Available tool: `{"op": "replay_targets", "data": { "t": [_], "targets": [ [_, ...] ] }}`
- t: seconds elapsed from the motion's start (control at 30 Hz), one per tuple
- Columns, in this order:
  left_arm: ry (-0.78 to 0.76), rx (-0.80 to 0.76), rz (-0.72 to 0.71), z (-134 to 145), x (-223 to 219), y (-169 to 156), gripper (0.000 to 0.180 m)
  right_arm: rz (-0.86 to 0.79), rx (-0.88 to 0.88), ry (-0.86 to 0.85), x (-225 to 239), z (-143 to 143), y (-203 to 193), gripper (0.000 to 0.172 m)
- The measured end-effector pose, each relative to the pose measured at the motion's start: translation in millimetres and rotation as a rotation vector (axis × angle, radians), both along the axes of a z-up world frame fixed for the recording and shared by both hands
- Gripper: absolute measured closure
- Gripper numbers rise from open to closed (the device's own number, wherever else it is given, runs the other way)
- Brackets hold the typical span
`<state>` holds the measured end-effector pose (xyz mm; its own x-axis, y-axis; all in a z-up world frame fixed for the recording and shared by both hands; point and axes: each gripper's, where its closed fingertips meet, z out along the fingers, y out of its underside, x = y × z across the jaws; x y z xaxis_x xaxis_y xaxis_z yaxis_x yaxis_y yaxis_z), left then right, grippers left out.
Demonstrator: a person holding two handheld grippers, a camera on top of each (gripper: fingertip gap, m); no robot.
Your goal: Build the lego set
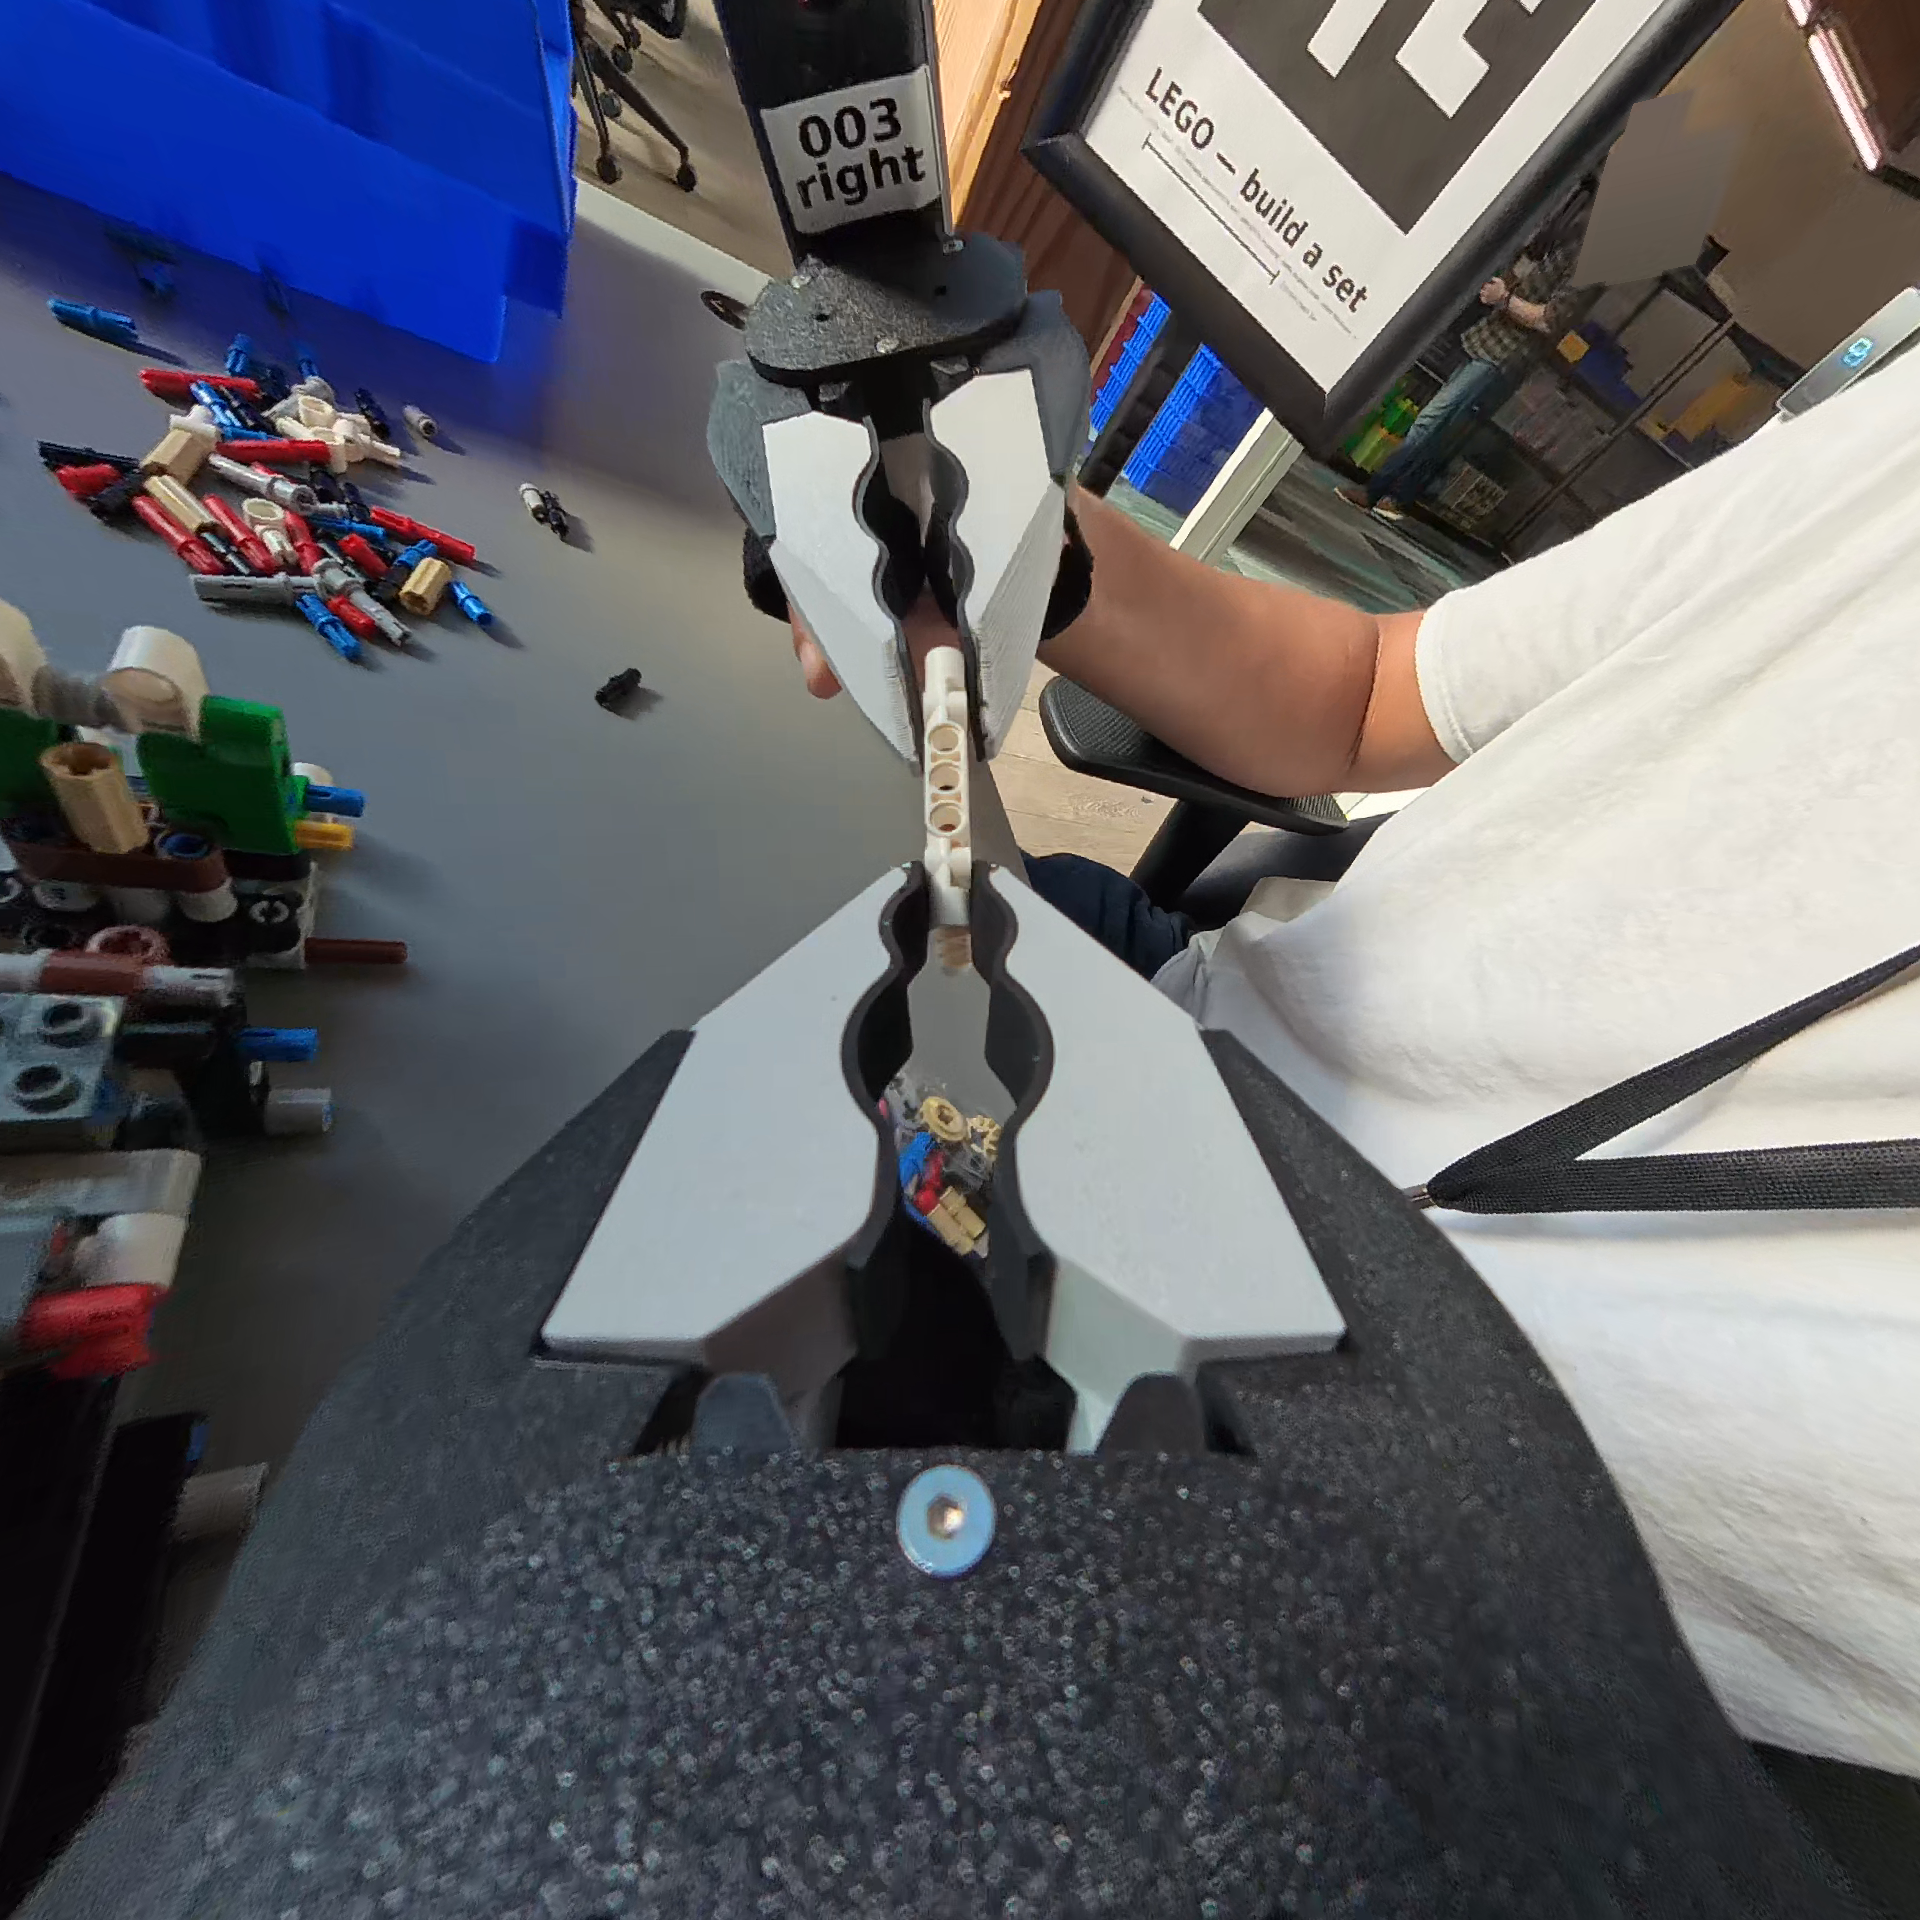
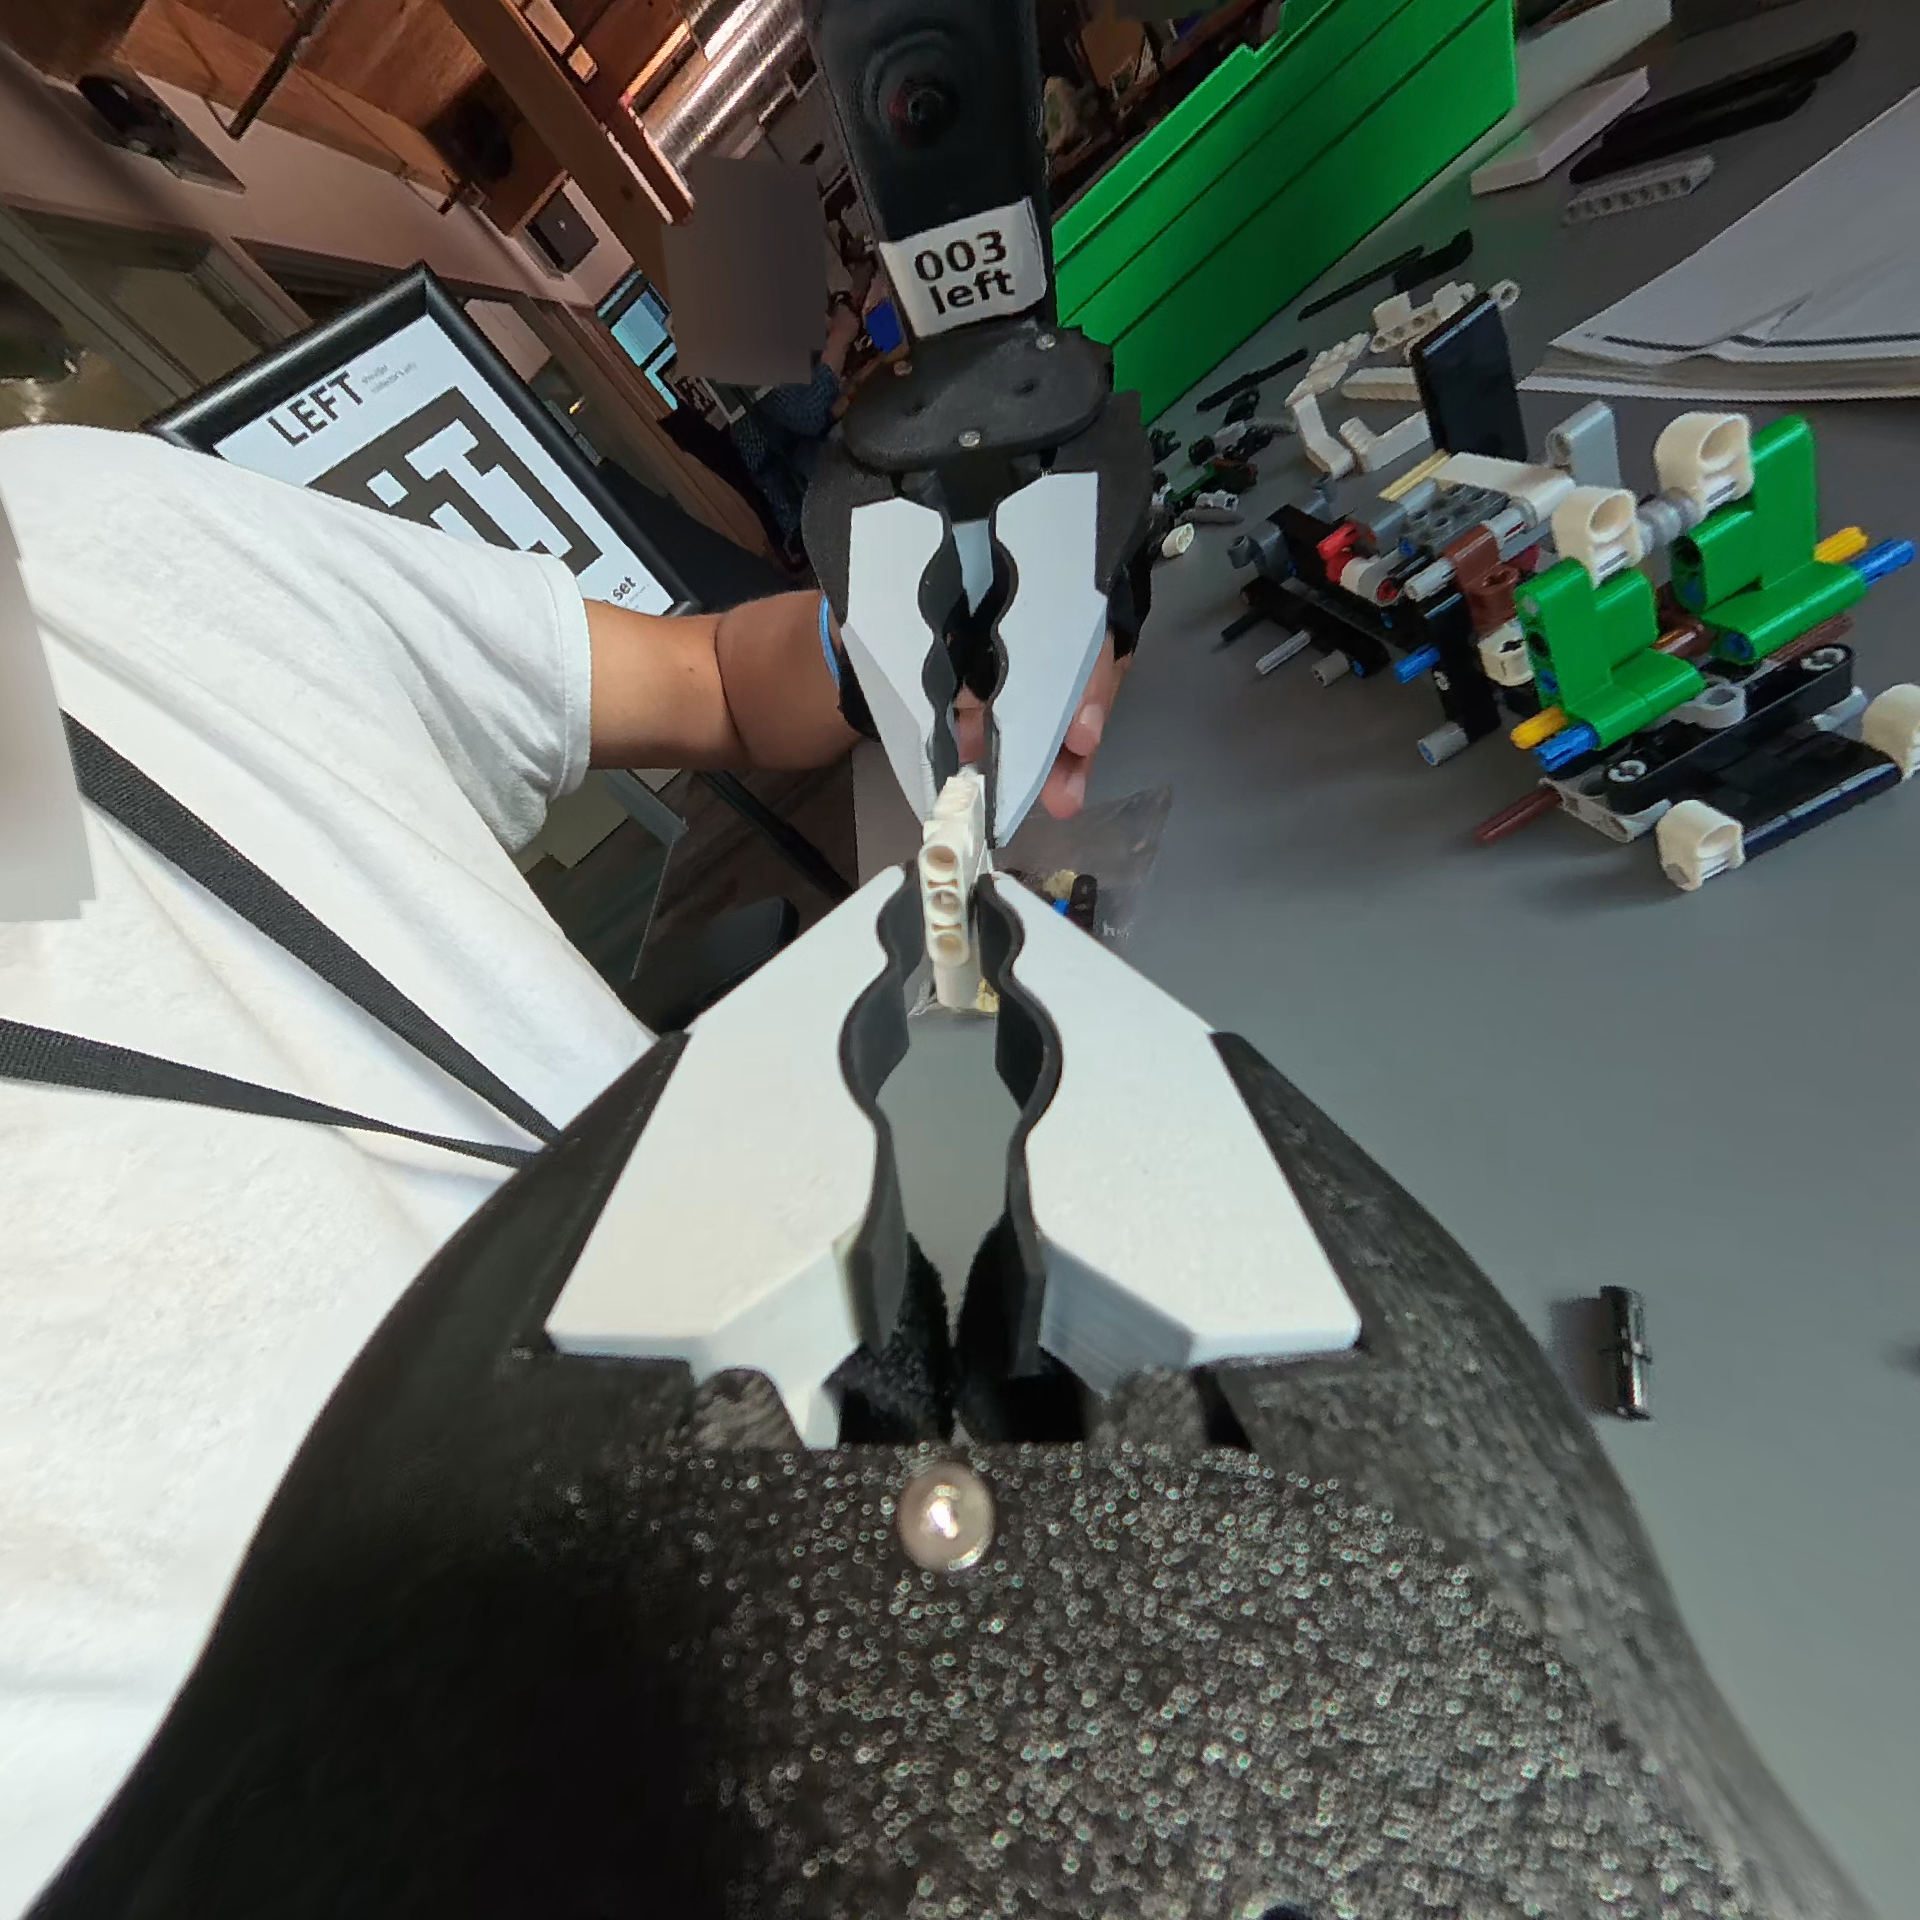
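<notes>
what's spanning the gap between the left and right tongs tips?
One white beam with round holes: the left tongs clamp one end, the right tongs the other. Nothing else lies between them; both wrist views show it, above the grey table.

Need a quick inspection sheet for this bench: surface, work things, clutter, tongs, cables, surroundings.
Surface: grey table, matte, parts scattered over it.
Work things: white holed beam held in the air between both tongs; a tan piece at its near end.
Clutter: loose pile of red, blue, tan and black pins; part-built model with green blocks; lone black pin; clear bag of small parts.
Tongs: left tongs pinch one end of the beam; right tongs pinch the other.
Cables: nothing seen; a black strap crosses the person's white shirt.
Surroundings: blue bin, green bin, framed sign, chair armrest.
</notes>
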<state>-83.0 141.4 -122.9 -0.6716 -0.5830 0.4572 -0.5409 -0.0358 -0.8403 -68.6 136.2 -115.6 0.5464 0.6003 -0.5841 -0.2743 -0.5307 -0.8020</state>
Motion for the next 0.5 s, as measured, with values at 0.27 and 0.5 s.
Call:
{"op": "replay_targets", "data": {
  "t": [0.27, 0.5],
  "targets": [
    [-0.002, -0.023, 0.163, 6, 17, 34, 0.175, -0.167, 0.070, 0.014, 21, 10, 10, 0.137],
    [-0.001, 0.202, 0.283, -21, 28, 55, 0.175, -0.378, 0.031, -0.346, 73, -13, -15, 0.150]
  ]
}}
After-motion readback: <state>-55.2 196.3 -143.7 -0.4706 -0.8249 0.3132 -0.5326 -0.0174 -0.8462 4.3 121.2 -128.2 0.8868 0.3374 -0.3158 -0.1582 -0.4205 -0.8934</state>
